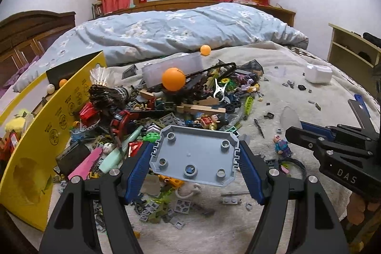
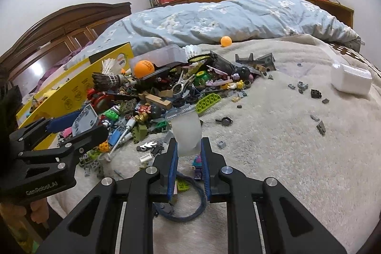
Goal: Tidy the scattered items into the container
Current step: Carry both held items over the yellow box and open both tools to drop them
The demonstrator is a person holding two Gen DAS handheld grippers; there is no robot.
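My left gripper (image 1: 195, 146) is shut on a grey studded toy plate (image 1: 195, 156) and holds it above the toy pile (image 1: 181, 106) on the bed; it also shows in the right wrist view (image 2: 81, 123). My right gripper (image 2: 189, 146) is shut on a translucent white plastic piece (image 2: 187, 132) above a purple minifigure (image 2: 197, 166). The yellow cardboard box (image 1: 35, 158) stands open at the left of the pile, with balls and toys inside. An orange ball (image 1: 173, 79) rests on top of the pile.
A second orange ball (image 1: 205, 50) lies by the blue duvet (image 1: 178, 30). A white foam block (image 2: 352, 80) and several small grey bricks (image 2: 302, 86) lie at the right on the beige blanket. A dark cord (image 2: 190, 201) lies under my right gripper.
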